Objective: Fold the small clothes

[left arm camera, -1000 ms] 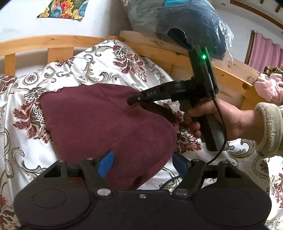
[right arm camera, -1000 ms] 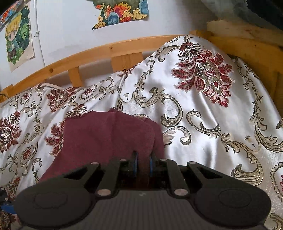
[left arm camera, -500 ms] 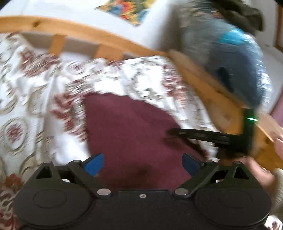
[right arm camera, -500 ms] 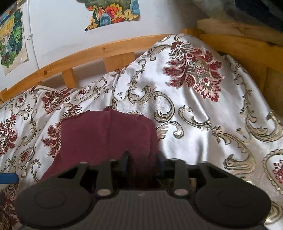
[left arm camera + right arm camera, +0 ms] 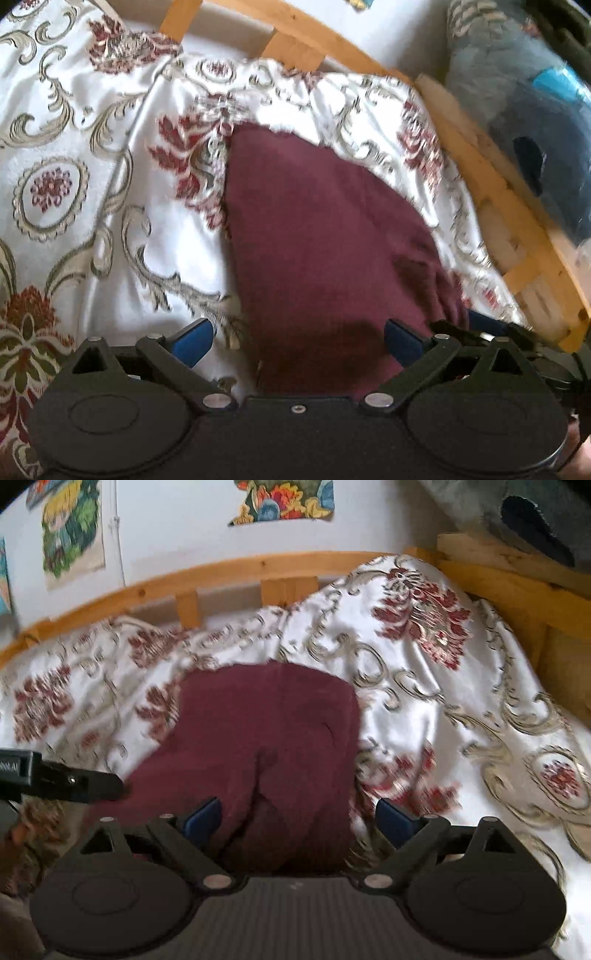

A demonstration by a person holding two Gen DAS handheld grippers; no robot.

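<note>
You had the maroon garment [image 5: 269,746] lying flat on the floral bedspread [image 5: 424,709], and everything else sat around it. Your right gripper [image 5: 299,814] hung over the garment's near edge with its jaws spread wide; they had just been opening, and the cloth lay between the blue pads [image 5: 205,816] without either pad pressing on it. A crease ran up the cloth from that near edge. Your left gripper [image 5: 297,341] also stood wide open over the garment, jaws likewise just opening, its blue pads [image 5: 194,339] apart from the fabric; one pad sat over bare bedspread beside the garment's edge, the other over the maroon cloth. In the right wrist view, the left gripper's black body [image 5: 62,775] reached in at the garment's side. Just beyond the garment's bunched corner, at the left view's right edge, dark parts that seemed to be the right gripper [image 5: 487,325] showed, though blur made that hard to confirm. Past the garment's far edge ran the wooden bed rail [image 5: 229,572], and above it the wall carried a colourful floral poster [image 5: 284,498] and a cartoon picture [image 5: 72,528]. Beyond the rail to the garment's right sat a plastic-wrapped bundle [image 5: 524,110].
</note>
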